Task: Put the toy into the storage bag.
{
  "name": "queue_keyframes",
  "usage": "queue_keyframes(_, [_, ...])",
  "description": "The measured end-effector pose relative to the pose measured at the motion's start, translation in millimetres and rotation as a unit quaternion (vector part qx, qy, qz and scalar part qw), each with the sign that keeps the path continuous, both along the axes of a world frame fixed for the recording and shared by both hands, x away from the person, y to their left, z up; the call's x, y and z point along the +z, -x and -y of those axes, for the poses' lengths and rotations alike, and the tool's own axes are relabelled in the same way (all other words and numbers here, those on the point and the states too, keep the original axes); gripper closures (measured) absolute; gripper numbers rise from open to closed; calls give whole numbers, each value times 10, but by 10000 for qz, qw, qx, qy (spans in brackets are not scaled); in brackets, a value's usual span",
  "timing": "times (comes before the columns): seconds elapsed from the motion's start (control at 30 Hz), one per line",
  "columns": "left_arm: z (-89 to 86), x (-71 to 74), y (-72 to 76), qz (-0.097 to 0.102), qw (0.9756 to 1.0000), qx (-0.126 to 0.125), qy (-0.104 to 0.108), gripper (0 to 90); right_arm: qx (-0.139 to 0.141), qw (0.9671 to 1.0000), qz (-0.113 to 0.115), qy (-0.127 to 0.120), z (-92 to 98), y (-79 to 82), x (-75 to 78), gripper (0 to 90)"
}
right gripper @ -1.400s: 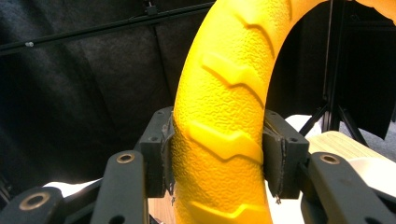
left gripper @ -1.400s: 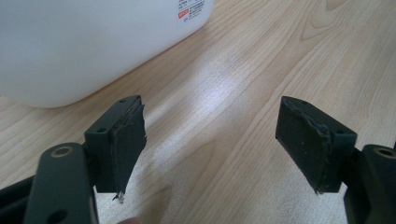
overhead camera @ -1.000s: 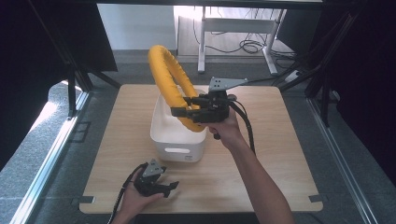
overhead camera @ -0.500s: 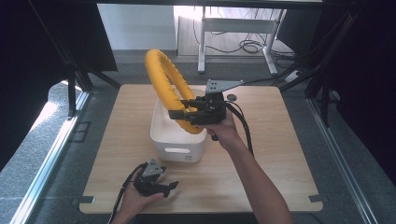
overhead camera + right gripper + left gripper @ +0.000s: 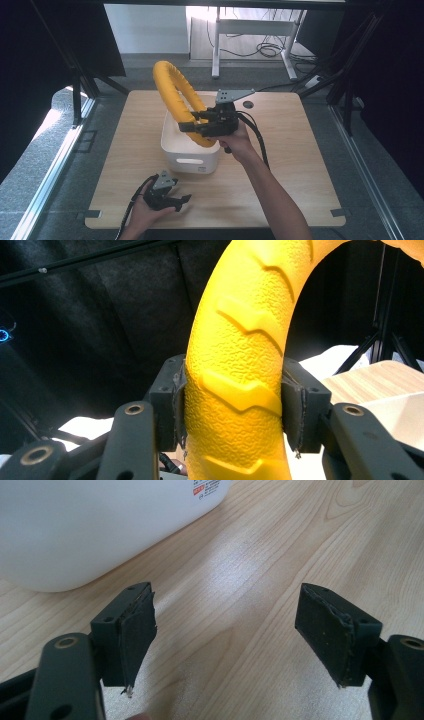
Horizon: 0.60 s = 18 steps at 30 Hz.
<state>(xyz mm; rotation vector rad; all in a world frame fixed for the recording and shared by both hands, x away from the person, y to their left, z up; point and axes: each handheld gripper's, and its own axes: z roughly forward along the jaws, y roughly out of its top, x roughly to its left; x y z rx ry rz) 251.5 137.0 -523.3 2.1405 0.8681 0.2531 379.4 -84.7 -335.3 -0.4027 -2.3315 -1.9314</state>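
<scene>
A yellow ring-shaped tyre [image 5: 176, 100] with moulded tread stands upright in the air above a white plastic bin [image 5: 189, 148] in the middle of the table. My right gripper [image 5: 192, 121] is shut on its lower right arc; in the right gripper view both pads press the tyre [image 5: 235, 385] from either side. Low at the table's front left, my left gripper [image 5: 184, 199] rests in a hand, open with nothing between its jaws. The left gripper view has the open gripper [image 5: 225, 630] over bare wood, with the bin [image 5: 85, 525] just ahead of it.
The wooden table [image 5: 300, 165] has free surface to the right of the bin and along its front. A small dark hole [image 5: 248, 104] sits near the back edge. Black frame poles [image 5: 75, 75] stand at both sides, and a white desk frame [image 5: 250, 30] stands behind.
The tyre, held in my right gripper, has shifted slightly to the left over the bin. The left gripper has stayed where it was.
</scene>
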Motion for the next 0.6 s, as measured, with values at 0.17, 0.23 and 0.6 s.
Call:
queue_keyframes(0.17, [-2,-1,-1,-6,10000,11,7,243,23,10000,-90,4,-1,-35,-66,515])
queue_keyframes(0.23, [0,-3,-1,-4,10000,8,3,243,30,9999,-138,7,-7,-41,-88,514])
queue_keyframes(0.6, [-1,-3,1,-4,10000,19,26,243,101,9996,-257,108,-34,-80,-196,514])
